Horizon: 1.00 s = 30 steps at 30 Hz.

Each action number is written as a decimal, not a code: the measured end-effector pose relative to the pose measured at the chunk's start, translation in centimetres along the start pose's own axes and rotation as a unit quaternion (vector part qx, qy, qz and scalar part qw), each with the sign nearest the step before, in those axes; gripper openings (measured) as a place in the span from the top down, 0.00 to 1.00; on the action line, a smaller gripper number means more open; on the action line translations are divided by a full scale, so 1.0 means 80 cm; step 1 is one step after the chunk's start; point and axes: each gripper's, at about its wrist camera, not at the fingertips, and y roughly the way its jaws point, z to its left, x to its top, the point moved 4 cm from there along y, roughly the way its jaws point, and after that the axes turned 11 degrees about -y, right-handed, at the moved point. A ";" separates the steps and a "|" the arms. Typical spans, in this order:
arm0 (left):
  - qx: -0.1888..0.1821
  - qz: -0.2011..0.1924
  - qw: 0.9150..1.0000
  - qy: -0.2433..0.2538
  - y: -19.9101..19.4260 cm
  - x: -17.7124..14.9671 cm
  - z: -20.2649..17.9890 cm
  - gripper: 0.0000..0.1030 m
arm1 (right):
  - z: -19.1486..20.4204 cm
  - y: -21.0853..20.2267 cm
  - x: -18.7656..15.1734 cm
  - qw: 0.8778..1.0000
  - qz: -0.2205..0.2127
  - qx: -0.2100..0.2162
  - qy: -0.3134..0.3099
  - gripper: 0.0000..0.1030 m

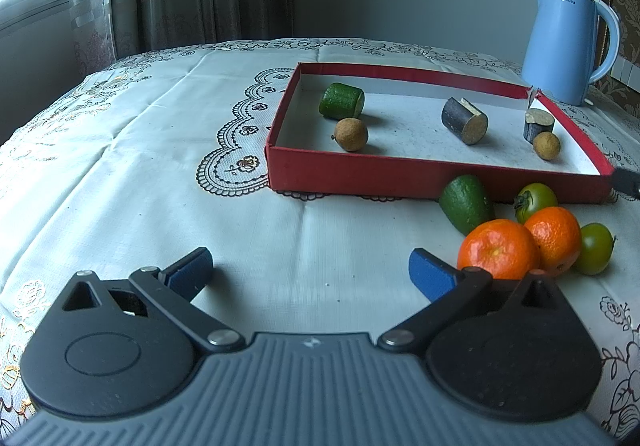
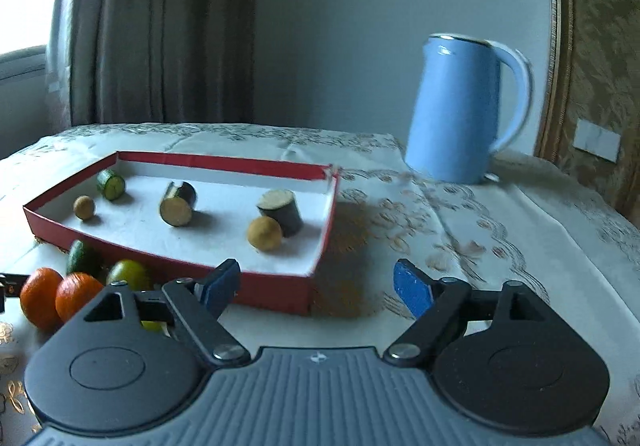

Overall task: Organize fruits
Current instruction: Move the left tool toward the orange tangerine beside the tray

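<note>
The blue kettle (image 2: 460, 109) looked blurry in the right wrist view. One small green fruit (image 2: 154, 325) was mostly hidden behind the right gripper's arm. In the left wrist view, a dark thing (image 1: 628, 181) was cut off by the edge.

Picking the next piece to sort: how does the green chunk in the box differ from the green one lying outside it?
The boxed chunk is a short cylinder with both ends cut flat; the outside chunk has a rounded end towards the camera. The boxed one lies in the far left corner of the red box; the outside one lies on the cloth by the oranges. Both are green-skinned and on their sides.
</note>
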 end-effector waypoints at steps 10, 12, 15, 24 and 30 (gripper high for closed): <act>0.000 0.000 1.000 0.000 0.000 0.000 0.000 0.00 | -0.006 0.009 -0.014 0.999 0.033 -0.002 0.007 0.05; 0.000 0.000 1.000 0.000 0.000 0.000 0.000 0.00 | -0.011 0.009 -0.016 0.999 0.033 0.001 0.019 0.05; 0.000 0.000 1.000 0.000 0.000 0.000 0.000 0.00 | -0.016 0.015 -0.018 0.998 0.047 0.008 0.033 0.05; -0.047 -0.018 0.999 -0.007 -0.034 0.004 -0.010 0.00 | -0.024 0.025 -0.024 0.996 0.073 0.013 0.056 0.05; -0.081 -0.024 0.996 0.020 -0.053 0.002 -0.044 0.00 | -0.023 0.026 -0.025 0.995 0.077 0.015 0.055 0.05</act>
